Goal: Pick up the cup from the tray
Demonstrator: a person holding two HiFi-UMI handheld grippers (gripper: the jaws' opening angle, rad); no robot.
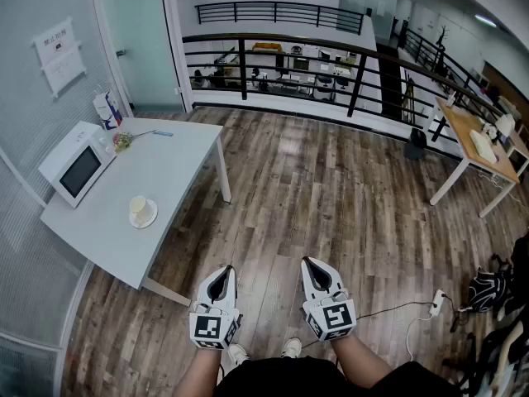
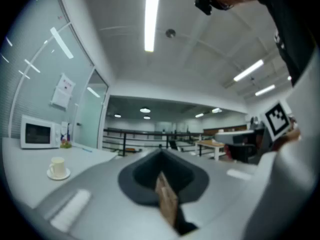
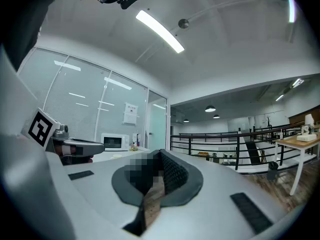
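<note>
A pale cup stands on a small round white tray near the front of the white table at the left. In the left gripper view the cup shows far off at the lower left. My left gripper and right gripper hang side by side low in front of me, over the wooden floor and well short of the table. Both are shut with nothing between the jaws. Each one's own view shows its tips meeting, the left gripper and the right gripper.
A white microwave sits at the table's left, with a carton and a small bunch of flowers behind it. A black railing runs across the back. A wooden desk stands at the right; a power strip lies on the floor.
</note>
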